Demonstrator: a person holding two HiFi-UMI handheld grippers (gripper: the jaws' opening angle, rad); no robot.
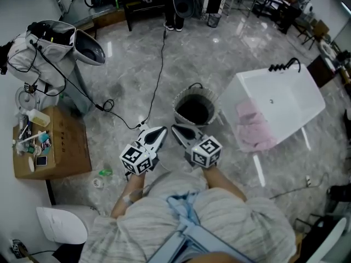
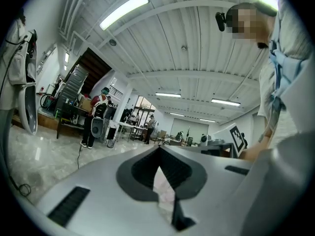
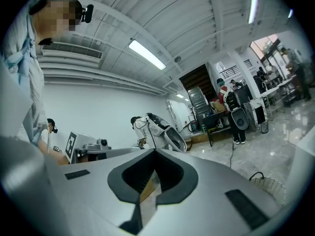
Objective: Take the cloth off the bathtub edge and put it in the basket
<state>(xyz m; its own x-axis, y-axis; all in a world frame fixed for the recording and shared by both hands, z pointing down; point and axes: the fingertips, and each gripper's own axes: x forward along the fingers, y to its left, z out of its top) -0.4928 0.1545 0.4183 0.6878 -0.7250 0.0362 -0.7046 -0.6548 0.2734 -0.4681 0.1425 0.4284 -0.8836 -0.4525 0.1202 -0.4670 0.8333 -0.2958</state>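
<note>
while one cloth lies, one basket.

Pink cloth; white bathtub; pale basket, dark inside; grey marbled floor; brown table.

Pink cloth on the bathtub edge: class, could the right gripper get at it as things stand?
Probably yes. The cloth hangs exposed on the bathtub edge, with nothing between it and the right gripper; its shut fingers must open first.

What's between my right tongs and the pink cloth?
Head view: bare marble floor from the right tongs to the bathtub wall under the cloth; basket stands aside.
</note>
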